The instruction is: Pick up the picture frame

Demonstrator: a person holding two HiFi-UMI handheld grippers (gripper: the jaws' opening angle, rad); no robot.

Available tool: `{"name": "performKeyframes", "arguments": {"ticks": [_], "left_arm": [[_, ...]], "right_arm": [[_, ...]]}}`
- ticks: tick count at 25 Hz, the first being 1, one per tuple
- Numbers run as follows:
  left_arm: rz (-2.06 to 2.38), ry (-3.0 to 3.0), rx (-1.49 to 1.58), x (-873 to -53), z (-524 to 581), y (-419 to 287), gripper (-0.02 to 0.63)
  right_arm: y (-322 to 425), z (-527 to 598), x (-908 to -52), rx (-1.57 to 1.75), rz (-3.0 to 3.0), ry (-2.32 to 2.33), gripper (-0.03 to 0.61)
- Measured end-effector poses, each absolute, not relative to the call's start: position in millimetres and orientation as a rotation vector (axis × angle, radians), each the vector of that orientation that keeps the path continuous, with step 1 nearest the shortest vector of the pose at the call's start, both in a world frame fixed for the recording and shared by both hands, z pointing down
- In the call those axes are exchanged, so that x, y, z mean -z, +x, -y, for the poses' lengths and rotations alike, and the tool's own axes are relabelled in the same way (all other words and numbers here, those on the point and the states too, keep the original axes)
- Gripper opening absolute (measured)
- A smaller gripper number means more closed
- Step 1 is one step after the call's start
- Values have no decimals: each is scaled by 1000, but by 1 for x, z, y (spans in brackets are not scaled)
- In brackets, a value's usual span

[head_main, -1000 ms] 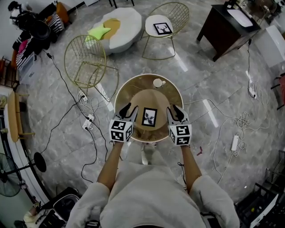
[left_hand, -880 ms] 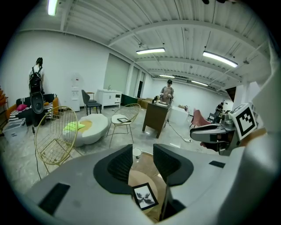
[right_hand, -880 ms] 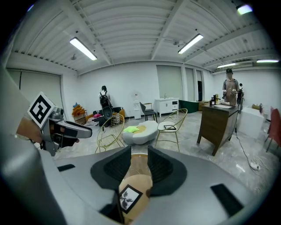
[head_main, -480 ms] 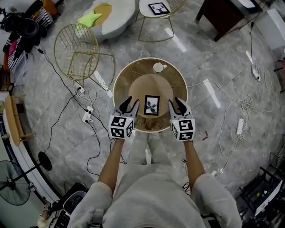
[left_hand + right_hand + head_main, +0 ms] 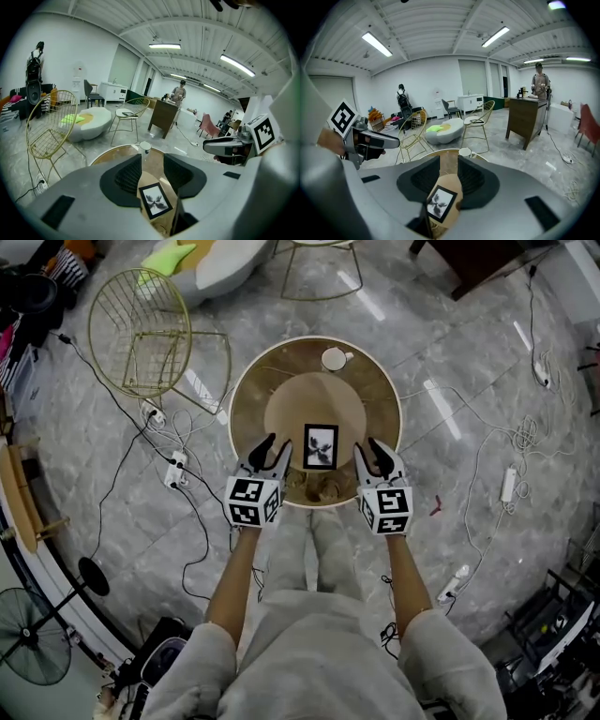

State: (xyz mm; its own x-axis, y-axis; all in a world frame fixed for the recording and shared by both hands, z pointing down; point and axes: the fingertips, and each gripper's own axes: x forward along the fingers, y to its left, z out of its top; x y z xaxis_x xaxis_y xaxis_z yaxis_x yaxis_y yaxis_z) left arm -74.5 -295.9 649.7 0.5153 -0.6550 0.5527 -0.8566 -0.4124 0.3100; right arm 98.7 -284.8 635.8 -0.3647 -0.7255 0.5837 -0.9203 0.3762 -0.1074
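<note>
Left claw [image 5: 274,448] and right claw [image 5: 369,448] gape empty at the picture frame's [image 5: 320,446] 9 and 3 o'clock; uneven closing could skid it across the worktop [image 5: 247,397].

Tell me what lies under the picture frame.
The picture frame lies on a tan round pad in the middle of the table. The patch of pad right beneath the frame is covered and cannot be seen.
</note>
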Motion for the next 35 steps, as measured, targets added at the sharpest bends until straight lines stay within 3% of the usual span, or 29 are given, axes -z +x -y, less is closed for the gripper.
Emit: {"name": "performKeyframes", "arguments": {"ticks": [35], "left_arm": [[1081, 2099, -595, -817, 258, -53, 143]], "right_arm": [[88, 228, -804, -797, 2074, 1279, 127]]}}
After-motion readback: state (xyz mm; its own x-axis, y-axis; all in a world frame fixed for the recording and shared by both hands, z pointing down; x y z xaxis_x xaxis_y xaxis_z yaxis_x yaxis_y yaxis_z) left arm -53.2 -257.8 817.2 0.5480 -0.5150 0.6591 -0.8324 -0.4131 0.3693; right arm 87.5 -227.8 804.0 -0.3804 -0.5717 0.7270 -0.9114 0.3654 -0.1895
